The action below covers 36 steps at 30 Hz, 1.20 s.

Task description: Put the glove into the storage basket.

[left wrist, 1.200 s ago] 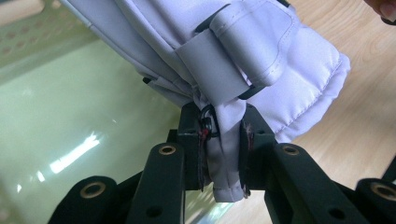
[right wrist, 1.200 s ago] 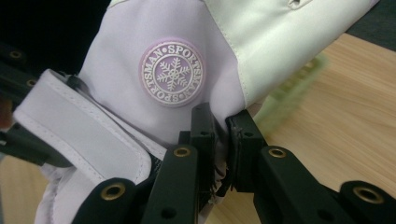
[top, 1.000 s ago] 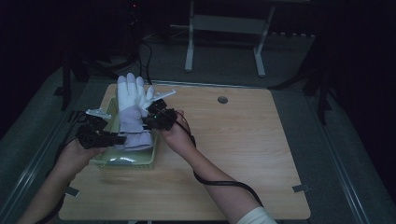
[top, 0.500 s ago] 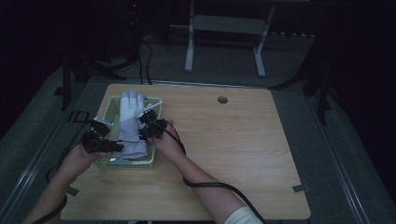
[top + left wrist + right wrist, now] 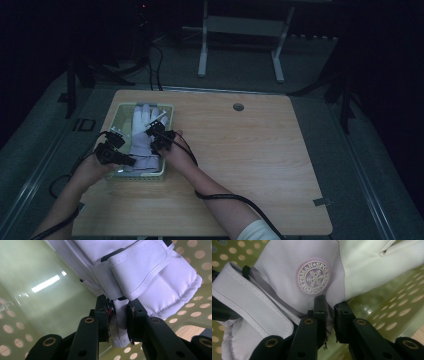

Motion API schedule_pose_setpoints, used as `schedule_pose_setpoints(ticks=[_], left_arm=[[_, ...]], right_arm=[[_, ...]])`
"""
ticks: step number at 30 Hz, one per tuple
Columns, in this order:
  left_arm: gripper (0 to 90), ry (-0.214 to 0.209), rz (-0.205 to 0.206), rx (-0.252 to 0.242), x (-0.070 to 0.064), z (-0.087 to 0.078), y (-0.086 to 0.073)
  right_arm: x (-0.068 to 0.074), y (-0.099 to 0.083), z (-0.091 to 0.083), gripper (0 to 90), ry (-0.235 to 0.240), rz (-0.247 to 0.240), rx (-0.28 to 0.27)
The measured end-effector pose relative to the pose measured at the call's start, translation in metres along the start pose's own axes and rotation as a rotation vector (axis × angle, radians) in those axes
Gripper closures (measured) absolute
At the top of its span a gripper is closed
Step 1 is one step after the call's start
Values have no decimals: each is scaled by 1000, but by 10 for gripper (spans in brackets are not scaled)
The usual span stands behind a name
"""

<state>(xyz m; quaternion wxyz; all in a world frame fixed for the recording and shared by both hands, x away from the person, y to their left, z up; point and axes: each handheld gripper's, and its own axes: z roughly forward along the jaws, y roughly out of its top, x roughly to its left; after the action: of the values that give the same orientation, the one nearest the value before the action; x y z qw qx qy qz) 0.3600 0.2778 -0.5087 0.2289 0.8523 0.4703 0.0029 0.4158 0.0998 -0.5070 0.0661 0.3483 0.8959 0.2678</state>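
A white and pale lilac ski glove lies inside a pale green perforated basket at the table's left. My left gripper is shut on the glove's cuff edge near the strap. On the glove's side hem, just below the round snowflake badge, my right gripper is shut. The glove rests on the basket floor, its fingers pointing to the far end.
The basket sits on a wooden table with a round cable hole toward the back. Black cables trail from both grippers across the table's near edge. A white desk frame stands on the floor behind.
Both grippers have lowered the glove from above the basket down into it; the glove now lies flat inside, still held at both sides.
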Motion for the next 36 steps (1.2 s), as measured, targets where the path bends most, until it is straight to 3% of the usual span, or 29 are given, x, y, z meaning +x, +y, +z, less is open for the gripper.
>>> schedule_pose_setpoints(ticks=[3, 5, 6, 8, 9, 12, 13, 14, 15, 17, 20, 22, 23, 24, 26, 29, 31, 36], left_arm=[[708, -1, -9, 7, 3, 4, -2], [700, 0, -13, 7, 4, 4, -4], [658, 1, -22, -1, 5, 4, -5], [602, 9, -22, -12, 4, 2, -6], [602, 17, -21, -26, 4, 1, -7], [493, 21, -34, -91, 4, -5, -10], [433, 27, -48, -116, 4, -7, -11], [245, 6, -47, -141, 4, -10, -12], [245, -14, -38, -159, 4, -12, -13], [168, -3, -44, -177, 3, -14, -13], [109, 12, -67, -275, 0, -25, -14], [86, 18, -75, -335, -4, -32, -15], [86, 18, -75, -335, -4, -32, -15], [86, 20, -77, -398, -11, -39, -16], [43, 2, -79, -441, -17, -43, -17], [10, -16, -72, -467, -24, -45, -17], [10, 14, -58, -495, -34, -45, -16], [10, 4, -26, -478, -49, -34, -10]], right_arm=[[-3, 4, 1, 661, 3, -2, 23], [-4, 5, 1, 637, 10, -8, 18], [-5, 8, -2, 530, 17, -19, 9], [-5, 9, -4, 480, 8, -28, 3], [-6, 10, -5, 436, 7, -36, -4], [-10, 13, -12, 371, 15, -53, -44], [-11, 13, -14, 341, 15, -44, -40], [-14, 14, -18, 286, 48, -39, -55], [-14, 14, -18, 286, 48, -39, -55], [-14, 14, -21, 257, 67, -50, -68], [-16, 12, -31, 155, 120, -76, -106], [-16, 11, -33, 157, 119, -77, -115], [-16, 11, -33, 157, 119, -77, -115], [-17, 11, -36, 158, 117, -84, -121], [-20, 8, -43, 152, 125, -89, -153], [-23, 6, -47, 150, 126, -88, -163], [-27, 2, -52, 149, 133, -82, -174], [-33, -5, -59, 149, 114, -102, -171]])
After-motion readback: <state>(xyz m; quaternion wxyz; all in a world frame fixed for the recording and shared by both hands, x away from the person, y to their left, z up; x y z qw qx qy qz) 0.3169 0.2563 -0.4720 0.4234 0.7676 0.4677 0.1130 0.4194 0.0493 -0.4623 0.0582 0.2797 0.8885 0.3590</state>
